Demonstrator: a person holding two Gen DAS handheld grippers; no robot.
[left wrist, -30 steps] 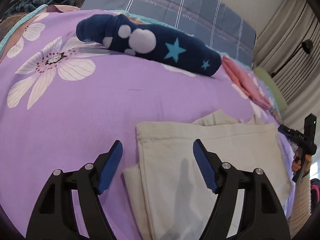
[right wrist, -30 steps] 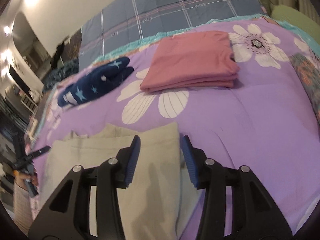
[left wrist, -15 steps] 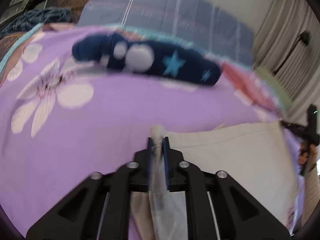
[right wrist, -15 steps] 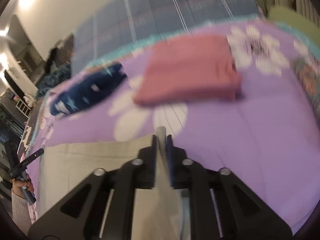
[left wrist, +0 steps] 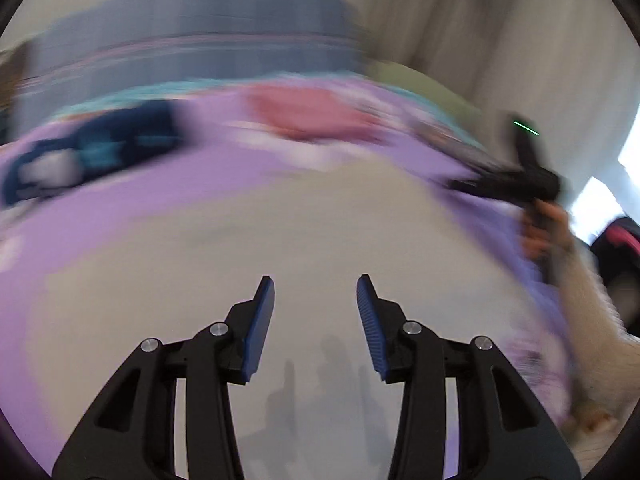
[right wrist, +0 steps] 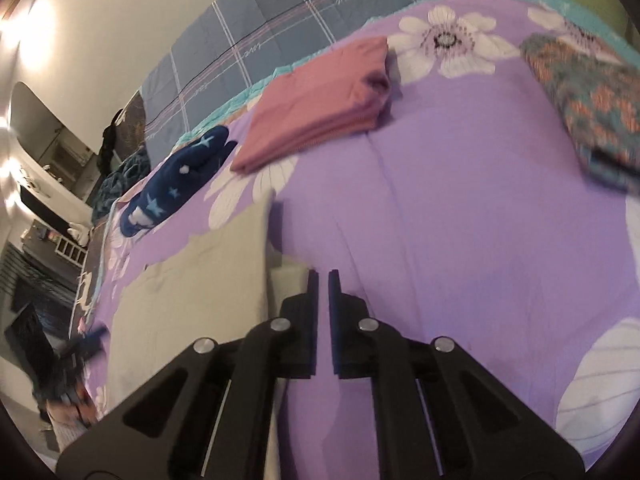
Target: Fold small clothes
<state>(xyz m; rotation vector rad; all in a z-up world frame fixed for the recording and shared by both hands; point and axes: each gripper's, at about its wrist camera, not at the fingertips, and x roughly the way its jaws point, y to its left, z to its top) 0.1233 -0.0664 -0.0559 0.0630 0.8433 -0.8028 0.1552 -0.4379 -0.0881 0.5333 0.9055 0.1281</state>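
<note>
A beige garment [left wrist: 280, 240] lies folded flat on the purple floral bedspread [right wrist: 460, 200]. The left wrist view is blurred by motion. My left gripper [left wrist: 316, 292] is open and empty, just above the middle of the beige garment. My right gripper [right wrist: 323, 280] has its jaws nearly together with a thin gap and nothing between them; it sits over the bedspread just right of the beige garment's [right wrist: 200, 292] right edge. The right gripper also shows in the left wrist view [left wrist: 512, 180], held in a hand.
A folded pink garment [right wrist: 320, 104] and a navy star-patterned item [right wrist: 180, 172] lie farther back on the bed. A patterned teal-orange cloth [right wrist: 588, 100] lies at the right. A grey-blue checked pillow [right wrist: 300, 20] lies at the bed's head.
Both grippers were shut on the beige garment's edges half a second ago. Now the left has opened and swung over the garment; the right has let go and sits beside it.
</note>
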